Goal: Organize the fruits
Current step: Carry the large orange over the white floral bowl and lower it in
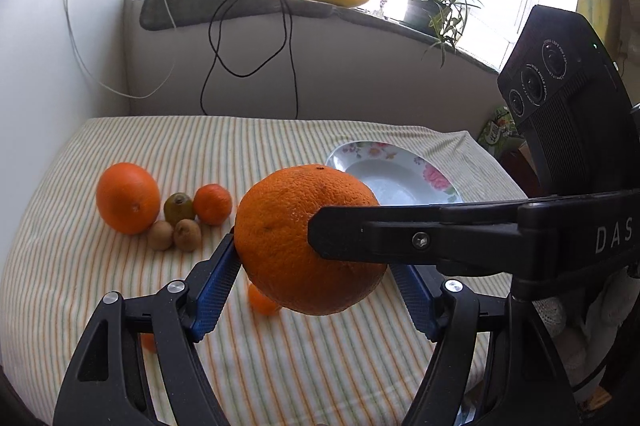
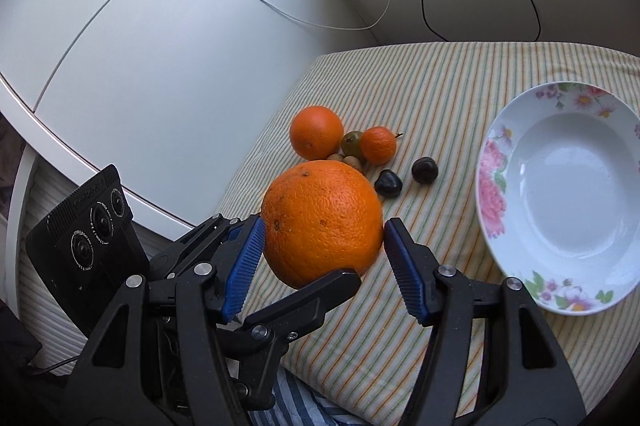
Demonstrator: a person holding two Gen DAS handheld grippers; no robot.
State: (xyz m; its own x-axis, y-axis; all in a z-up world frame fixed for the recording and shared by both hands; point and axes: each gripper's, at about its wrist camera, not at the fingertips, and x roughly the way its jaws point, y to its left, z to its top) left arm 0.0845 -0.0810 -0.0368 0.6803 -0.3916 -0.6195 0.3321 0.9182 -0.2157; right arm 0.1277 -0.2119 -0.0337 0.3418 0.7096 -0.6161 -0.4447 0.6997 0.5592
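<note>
The striped surface (image 2: 440,98) fills mid-frame; the flowered plate (image 2: 500,162) sits empty at right, likely the fruits' destination. At centre a large orange (image 2: 322,222) hangs above the cloth, seemingly mid-handover: the left gripper (image 1: 316,266) has its fingers (image 1: 216,290) pressed on it, while the right gripper (image 2: 324,246) brackets it, whether touching I cannot tell. Smaller fruits (image 2: 348,142) cluster above centre.

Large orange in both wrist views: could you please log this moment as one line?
large orange: aloft, in left gripper | right gripper: straddling it, grip unclear | plate: empty
</note>
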